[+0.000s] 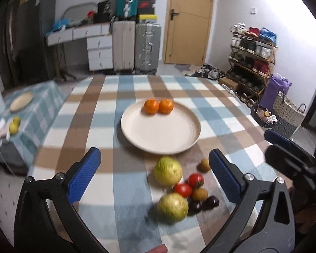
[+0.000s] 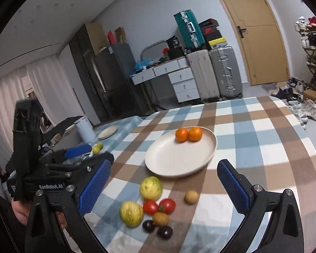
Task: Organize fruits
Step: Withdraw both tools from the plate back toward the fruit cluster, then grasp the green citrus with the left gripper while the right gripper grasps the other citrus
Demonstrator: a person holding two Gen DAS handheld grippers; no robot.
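1. Lived-in room: wooden door (image 1: 188,21) at the back, suitcases (image 1: 137,44) stacked beside a white drawer desk (image 1: 94,42), shoe rack (image 1: 252,63) off at 2 o'clock in the left wrist view. Up front is a table with a checked tablecloth (image 1: 94,109) in blue, brown and white.

2. A cream plate (image 1: 161,132) sits mid-table with two oranges (image 1: 158,106) touching each other at its 12 o'clock edge. The rest of the plate is bare.

3. The loose fruit is all on the cloth just off the plate's 6 o'clock side: two big yellow-green fruits (image 1: 168,170) (guavas maybe, too blurry to swear by), two red tomatoes (image 1: 188,185) touching between them, two small brownish round fruits (image 1: 204,164), one off alone at 3 o'clock of the upper green one, and two dark purple fruits (image 1: 204,204) nearest the camera.

4. The left gripper (image 1: 154,175) has its blue pads spread wide, nothing pinched. The fruit pile shows between the fingers but clear of them.

5. The right gripper (image 2: 164,187) is the same: jaws fully apart, holding nothing, fruit cluster framed between the pads.

6. At 9 o'clock there's a lower side table (image 1: 42,105) with its own small plate (image 1: 21,101) and some yellow-green fruit (image 1: 14,125).
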